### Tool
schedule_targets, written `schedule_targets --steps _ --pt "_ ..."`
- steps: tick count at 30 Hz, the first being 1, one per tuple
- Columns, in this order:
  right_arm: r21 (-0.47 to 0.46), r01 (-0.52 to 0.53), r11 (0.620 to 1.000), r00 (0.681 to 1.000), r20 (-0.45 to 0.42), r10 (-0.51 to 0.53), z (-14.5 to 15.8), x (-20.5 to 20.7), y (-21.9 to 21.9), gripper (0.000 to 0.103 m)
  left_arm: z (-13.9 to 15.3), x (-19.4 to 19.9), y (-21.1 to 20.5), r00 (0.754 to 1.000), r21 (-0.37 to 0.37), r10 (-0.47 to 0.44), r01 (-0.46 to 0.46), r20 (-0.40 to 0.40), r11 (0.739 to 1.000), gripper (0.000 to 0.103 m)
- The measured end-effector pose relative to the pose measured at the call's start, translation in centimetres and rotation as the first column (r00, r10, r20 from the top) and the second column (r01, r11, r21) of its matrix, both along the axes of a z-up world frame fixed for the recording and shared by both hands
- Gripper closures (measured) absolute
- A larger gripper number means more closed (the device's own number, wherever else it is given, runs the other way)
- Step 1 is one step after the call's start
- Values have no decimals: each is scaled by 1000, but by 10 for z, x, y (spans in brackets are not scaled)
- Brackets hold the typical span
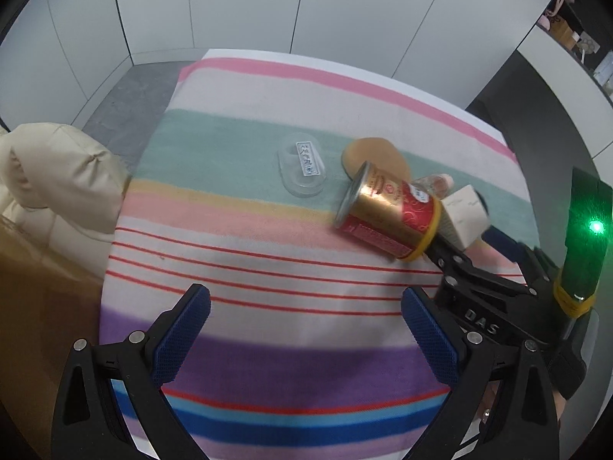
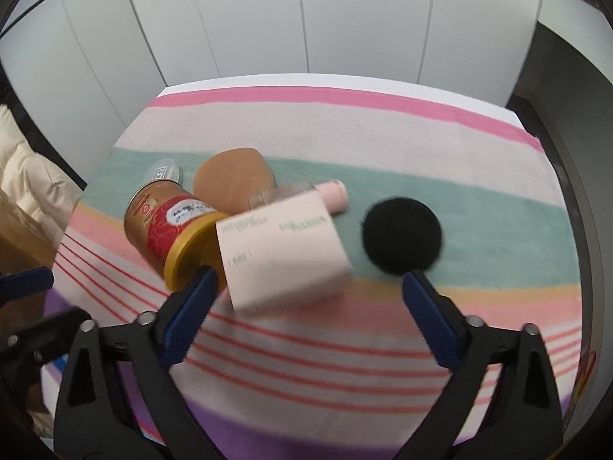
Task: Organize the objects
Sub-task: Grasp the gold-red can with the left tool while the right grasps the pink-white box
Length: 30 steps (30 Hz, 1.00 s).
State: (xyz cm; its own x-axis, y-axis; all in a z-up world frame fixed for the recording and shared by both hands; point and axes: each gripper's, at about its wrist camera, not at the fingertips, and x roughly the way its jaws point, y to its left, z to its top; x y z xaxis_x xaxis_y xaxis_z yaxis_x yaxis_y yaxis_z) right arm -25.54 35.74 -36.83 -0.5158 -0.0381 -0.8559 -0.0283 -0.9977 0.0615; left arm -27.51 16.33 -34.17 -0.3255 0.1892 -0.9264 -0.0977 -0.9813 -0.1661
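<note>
A red and gold can lies on its side on the striped cloth, also in the right wrist view. A pale box lies against its yellow lid, seen too in the left wrist view. Behind them are a tan round pad, a small pink-capped bottle, a black fuzzy disc and a clear plastic case. My left gripper is open and empty over the near stripes. My right gripper is open, its fingers astride the box's near edge.
A cream padded jacket hangs at the left beside a brown box. White wall panels stand behind the table. A dark counter edge runs along the right.
</note>
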Motion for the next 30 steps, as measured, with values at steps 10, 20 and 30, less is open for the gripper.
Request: schedule_targets --steps 10,20,30 --pt "-51 1 999 1000 -9 -2 -3 11 14 46 -14 -12 40 992 0 -121 121 -31 993 3" --pt "-30 75 997 997 24 -74 -7 32 46 48 -27 -49 72 992 8 -110 111 -66 994 20" --pt "-54 114 992 993 0 -114 -12 30 54 18 -41 -54 71 994 1 -63 63 -90 998 36"
